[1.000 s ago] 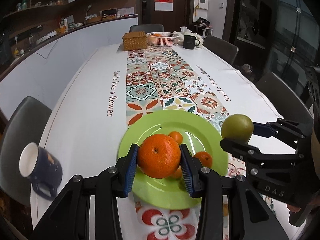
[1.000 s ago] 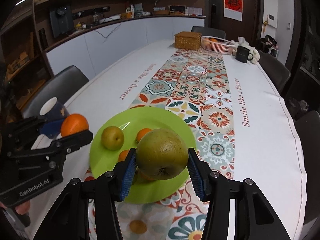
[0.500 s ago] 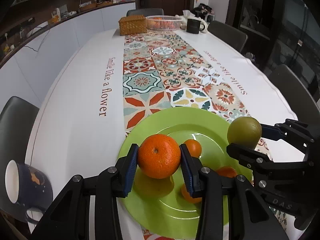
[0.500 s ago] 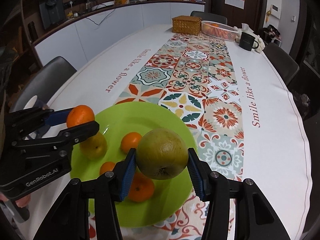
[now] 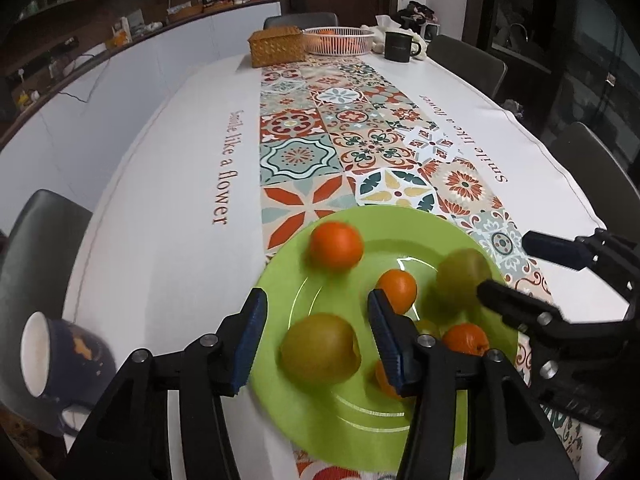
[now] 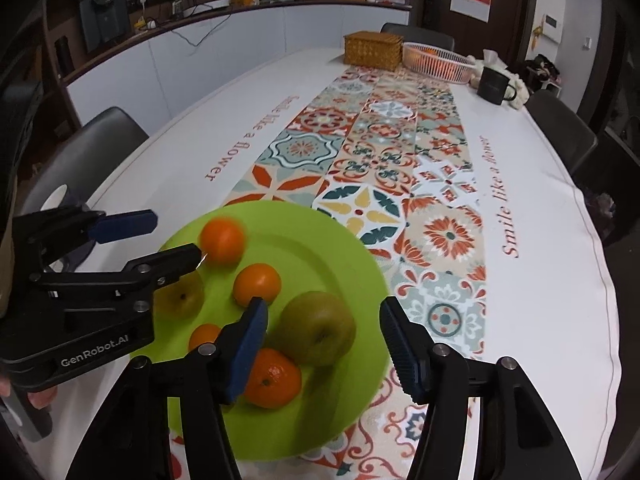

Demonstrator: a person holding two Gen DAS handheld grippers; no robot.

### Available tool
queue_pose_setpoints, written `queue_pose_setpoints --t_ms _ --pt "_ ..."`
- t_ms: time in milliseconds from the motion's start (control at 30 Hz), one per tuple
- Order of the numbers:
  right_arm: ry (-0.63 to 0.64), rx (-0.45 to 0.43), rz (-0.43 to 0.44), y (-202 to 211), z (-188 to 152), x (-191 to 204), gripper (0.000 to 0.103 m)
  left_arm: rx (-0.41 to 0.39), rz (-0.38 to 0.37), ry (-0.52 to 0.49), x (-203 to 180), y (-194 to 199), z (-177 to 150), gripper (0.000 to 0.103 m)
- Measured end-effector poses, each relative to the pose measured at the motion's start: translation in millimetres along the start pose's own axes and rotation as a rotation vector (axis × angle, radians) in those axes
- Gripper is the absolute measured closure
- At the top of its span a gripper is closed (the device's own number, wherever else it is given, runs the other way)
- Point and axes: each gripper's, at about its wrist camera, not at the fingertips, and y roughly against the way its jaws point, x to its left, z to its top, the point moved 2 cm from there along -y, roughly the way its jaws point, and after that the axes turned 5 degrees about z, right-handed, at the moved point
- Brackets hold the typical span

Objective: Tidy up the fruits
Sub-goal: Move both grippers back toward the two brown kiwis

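A green plate (image 5: 400, 224) (image 6: 280, 216) lies on the patterned runner with several small oranges on it. My left gripper (image 5: 316, 312) (image 6: 174, 238) has its jaws opening; the big orange (image 5: 337, 246) (image 6: 222, 240) lies blurred on the plate's far side, free of the pads. A green pear (image 5: 320, 348) (image 6: 180, 298) rests on the plate below the left jaws, untouched. My right gripper (image 6: 322, 312) (image 5: 504, 264) is opening too. The second pear (image 6: 320, 330) (image 5: 462, 280) sits on the plate between its pads, with a gap on each side.
A blue mug (image 5: 60, 352) stands at the table's near left edge. At the far end are a wicker box (image 5: 276, 46), a white basket (image 5: 338, 40) with fruit and a black mug (image 5: 398, 46). Grey chairs (image 6: 560, 128) line both sides.
Both grippers opened. The big orange left the left jaws and rolled to the plate's far side. The pear dropped from the right jaws onto the plate.
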Motion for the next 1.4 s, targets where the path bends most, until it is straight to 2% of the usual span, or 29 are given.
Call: queue_pose_setpoints --t_ms 333,767,1067,1400 --pt "-0.007 -0.090 -0.010 48 -18 4 0.044 -0.057 -0.001 0.009 -5 49 -21 0.046" --pt "0.034 -0.202 -0.003 122 -51 25 0.044 -0.168 0.002 0.000 -17 125 -53 0.040" --pt "0.028 -0.195 0.027 142 -83 33 0.044 -0.204 -0.014 -0.031 -30 154 -84 0.040" --pt "0.009 -0.126 0.055 140 -128 36 0.044 -0.197 -0.059 -0.091 -50 156 -117 0.040"
